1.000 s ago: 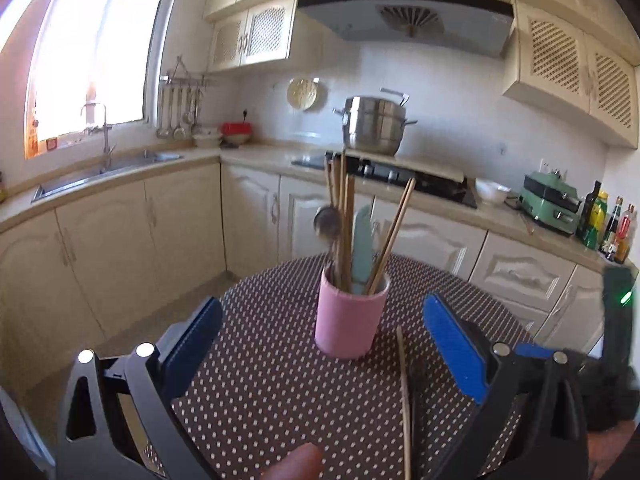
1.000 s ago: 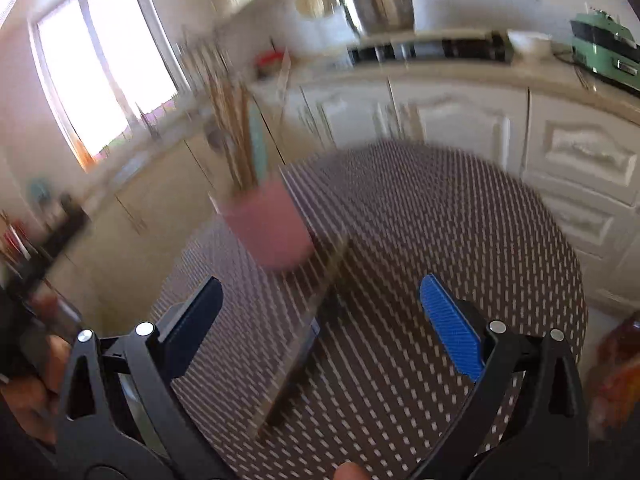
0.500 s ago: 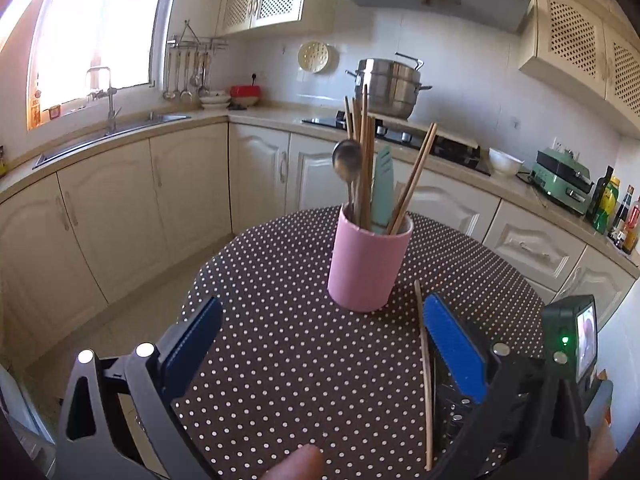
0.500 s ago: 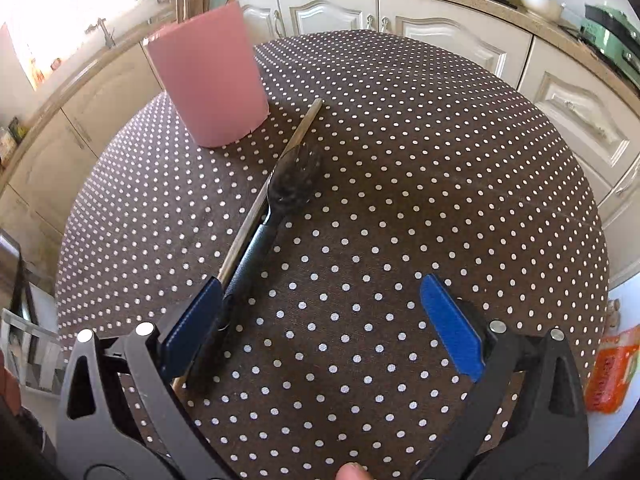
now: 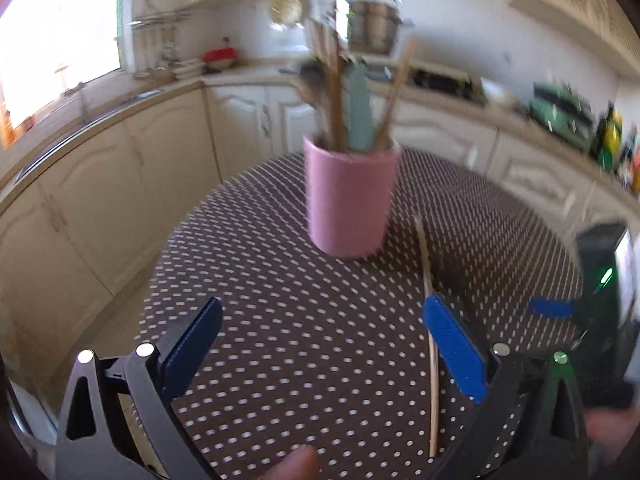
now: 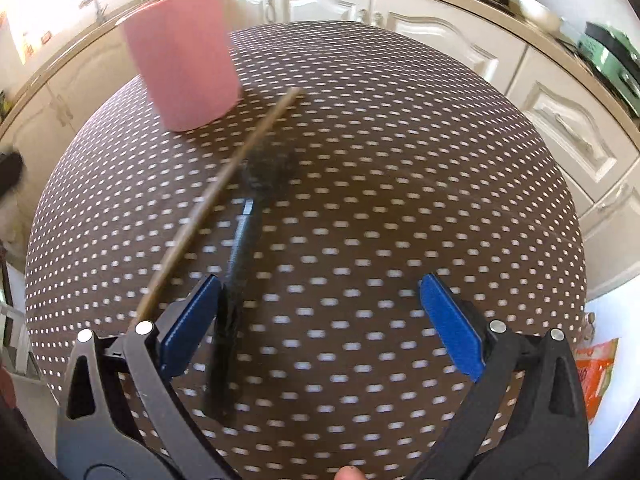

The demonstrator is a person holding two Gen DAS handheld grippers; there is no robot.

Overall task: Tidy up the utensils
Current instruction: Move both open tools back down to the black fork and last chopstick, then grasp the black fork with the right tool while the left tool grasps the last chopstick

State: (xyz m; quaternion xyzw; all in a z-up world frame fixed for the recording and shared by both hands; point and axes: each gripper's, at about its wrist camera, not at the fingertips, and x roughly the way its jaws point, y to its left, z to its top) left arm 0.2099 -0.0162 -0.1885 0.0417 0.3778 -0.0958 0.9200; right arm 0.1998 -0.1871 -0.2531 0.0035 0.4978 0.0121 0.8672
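Observation:
A pink utensil cup (image 5: 350, 200) stands on the round dotted table (image 5: 260, 320), holding several chopsticks, a spoon and a green utensil. A loose wooden chopstick (image 5: 430, 340) lies on the table to its right. In the right wrist view the cup (image 6: 184, 56), the chopstick (image 6: 216, 200) and a dark-handled spoon (image 6: 240, 264) lie ahead. My left gripper (image 5: 320, 340) is open and empty, in front of the cup. My right gripper (image 6: 316, 324) is open above the table, its left finger (image 6: 188, 328) beside the spoon's handle. It shows blurred in the left wrist view (image 5: 552, 308).
Cream kitchen cabinets (image 5: 120, 168) and a counter (image 5: 460, 96) ring the table, with a steel pot (image 5: 372, 24), a green appliance (image 5: 560, 112) and bottles (image 5: 612, 140). An orange packet (image 6: 596, 372) lies on the floor right of the table.
Both views have blurred with motion. The right gripper has come lower and closer to the spoon handle. The left gripper has edged toward the cup.

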